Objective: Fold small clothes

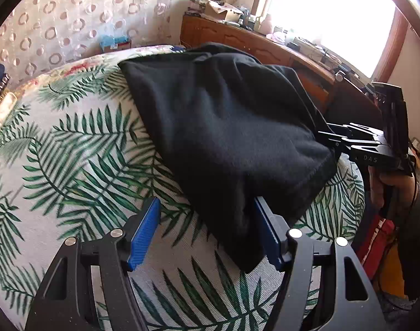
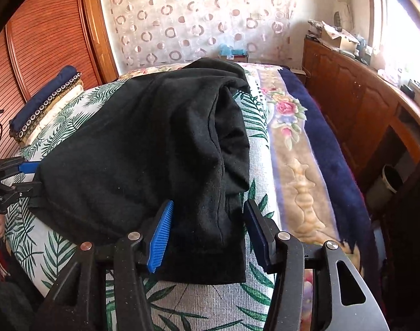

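On the palm-leaf printed bedspread, your black knit garment runs lengthwise away from you. Left tongs gape beside its near corner; right tongs straddle the hem, pads apart. "DAS" shows on the right tool.

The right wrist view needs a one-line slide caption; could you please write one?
Right claw straddling the near edge of a black garment on a palm-leaf bedspread.

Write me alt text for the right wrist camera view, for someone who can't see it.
A black garment lies bunched on a palm-leaf sheet on a bed, its near edge between the parted blue pads of the right hand-held gripper. The left hand-held gripper reaches the garment's far-left edge; a floral blanket lies to the right.
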Tool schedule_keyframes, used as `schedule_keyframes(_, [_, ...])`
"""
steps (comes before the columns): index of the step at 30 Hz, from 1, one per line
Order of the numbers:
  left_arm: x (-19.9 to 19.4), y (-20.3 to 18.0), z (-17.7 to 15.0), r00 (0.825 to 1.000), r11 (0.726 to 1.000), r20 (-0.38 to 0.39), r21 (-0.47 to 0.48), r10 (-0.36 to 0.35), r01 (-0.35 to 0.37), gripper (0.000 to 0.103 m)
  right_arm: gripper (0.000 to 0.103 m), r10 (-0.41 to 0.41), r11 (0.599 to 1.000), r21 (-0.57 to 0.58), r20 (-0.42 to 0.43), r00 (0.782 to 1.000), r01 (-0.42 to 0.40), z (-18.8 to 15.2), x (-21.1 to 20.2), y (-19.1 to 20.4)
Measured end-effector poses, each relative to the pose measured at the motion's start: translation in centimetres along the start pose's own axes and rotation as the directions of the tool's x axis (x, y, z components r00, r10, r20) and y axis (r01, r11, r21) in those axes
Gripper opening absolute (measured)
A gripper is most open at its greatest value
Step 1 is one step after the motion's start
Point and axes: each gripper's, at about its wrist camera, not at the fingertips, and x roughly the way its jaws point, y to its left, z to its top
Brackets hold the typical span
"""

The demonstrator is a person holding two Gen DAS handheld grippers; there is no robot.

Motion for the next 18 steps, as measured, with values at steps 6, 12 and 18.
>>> schedule_keyframes(6, [0.2,-0.5,0.2,0.999,0.998,-0.018,0.019,-0.051,0.052,0.019,0.014,0.089,0.996,-0.021,0.001,0.996,-0.089,-0.1,0.0,0.6])
schedule_keyframes(12, [-4.1,-1.5,2.6,0.991,0.996,0.108,0.05,-0.085,0.08,0.006,0.009,0.133,0.991,0.006,0.126,0.983,-0.135,1.0,-2.9,0.6])
schedule_keyframes(18, [-13.0,-1.9,6.9,0.947,0.995,0.308,0.056,-0.09,0.077,0.006,0.009,0.161,0.987,-0.05,0.319,0.934,-0.153,5.3,-10.2,2.3])
